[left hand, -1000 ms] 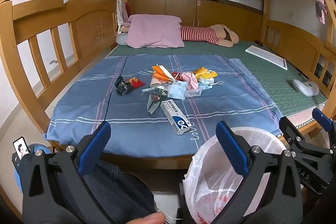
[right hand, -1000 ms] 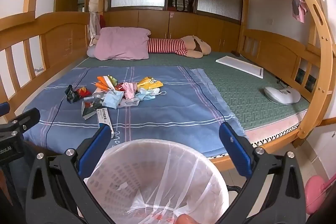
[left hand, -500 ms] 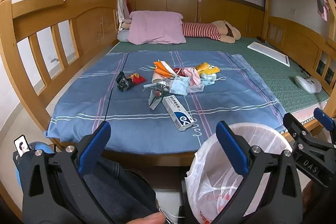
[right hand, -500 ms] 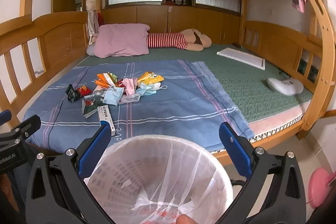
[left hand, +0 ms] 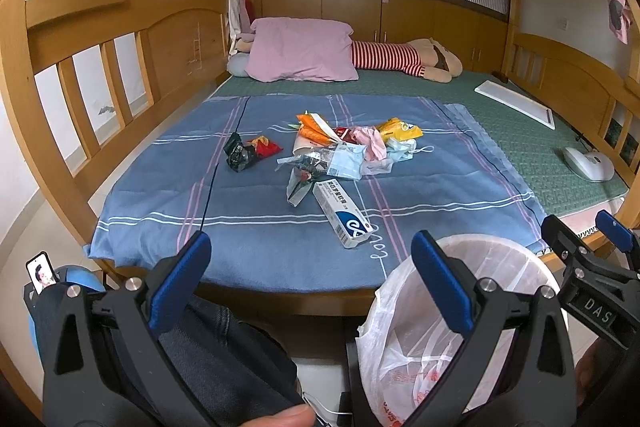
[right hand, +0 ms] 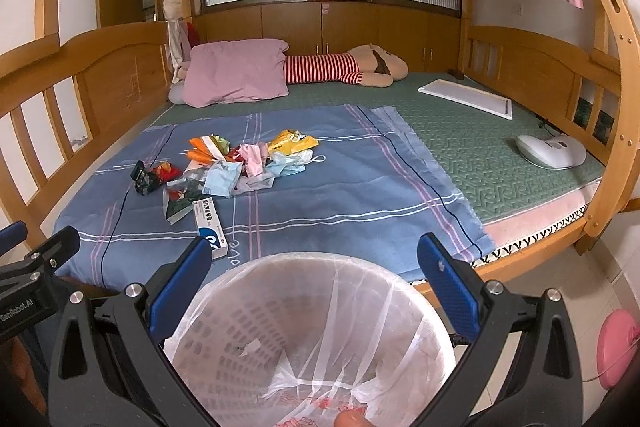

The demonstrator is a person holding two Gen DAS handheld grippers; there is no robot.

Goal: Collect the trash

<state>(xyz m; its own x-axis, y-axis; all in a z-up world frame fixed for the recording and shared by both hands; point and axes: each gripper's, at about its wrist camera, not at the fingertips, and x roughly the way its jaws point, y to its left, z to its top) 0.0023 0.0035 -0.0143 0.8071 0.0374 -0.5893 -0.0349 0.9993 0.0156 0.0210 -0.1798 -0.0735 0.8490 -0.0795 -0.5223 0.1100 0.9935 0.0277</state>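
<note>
A pile of trash (left hand: 340, 151) lies on the blue blanket (left hand: 248, 223): wrappers, face masks, a white and blue box (left hand: 342, 213) nearest me, a dark wrapper (left hand: 240, 155) to the left. The pile also shows in the right wrist view (right hand: 236, 163), with the box (right hand: 210, 223). A white bin lined with a plastic bag (right hand: 312, 339) stands on the floor by the bed's edge, also seen from the left wrist (left hand: 460, 327). My left gripper (left hand: 310, 267) is open and empty before the bed. My right gripper (right hand: 314, 275) is open and empty above the bin.
Wooden bed rails (left hand: 80, 67) stand left and right. A pink pillow (left hand: 300, 51), a striped plush toy (left hand: 400, 59), a white board (left hand: 516, 103) and a white device (left hand: 588, 163) lie on the green mat. My knee in jeans (left hand: 224, 347) is below the left gripper.
Both grippers have risen a little and moved toward the bed; the trash pile sits lower and closer in view. Both stay open.
</note>
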